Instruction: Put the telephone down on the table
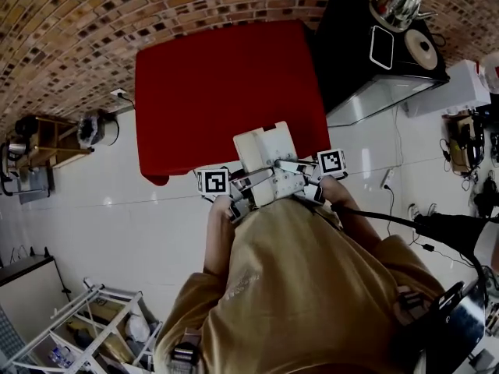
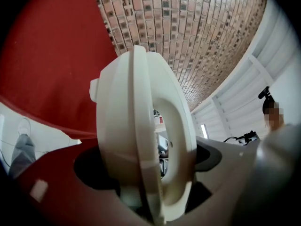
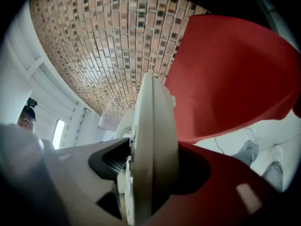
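A white telephone [image 1: 263, 153] hangs in the air at the near edge of the red-covered table [image 1: 222, 84], gripped from both sides and not resting on the cloth. In the head view its far end overlaps the table's near edge, while the rest sits just short of the table above the white tiled floor [image 1: 117, 209]. The left gripper [image 1: 248, 185] is clamped on the telephone's left side. Its own view shows the pale, rounded body filling the gap between the jaws, with both jaws pressed against it. The right gripper [image 1: 292, 171] is clamped on the opposite side. In its view the telephone stands edge-on between the jaws, which press on both faces. Both grippers point towards the table, their marker cubes just short of its near edge. The person's tan-shirted torso [image 1: 300, 287] is close behind them. In both gripper views the red cloth rises beyond the telephone, with a brick wall [image 1: 78, 22] behind the table. To the table's right stands a black cabinet [image 1: 351, 53] carrying a shiny kettle [image 1: 399, 5].
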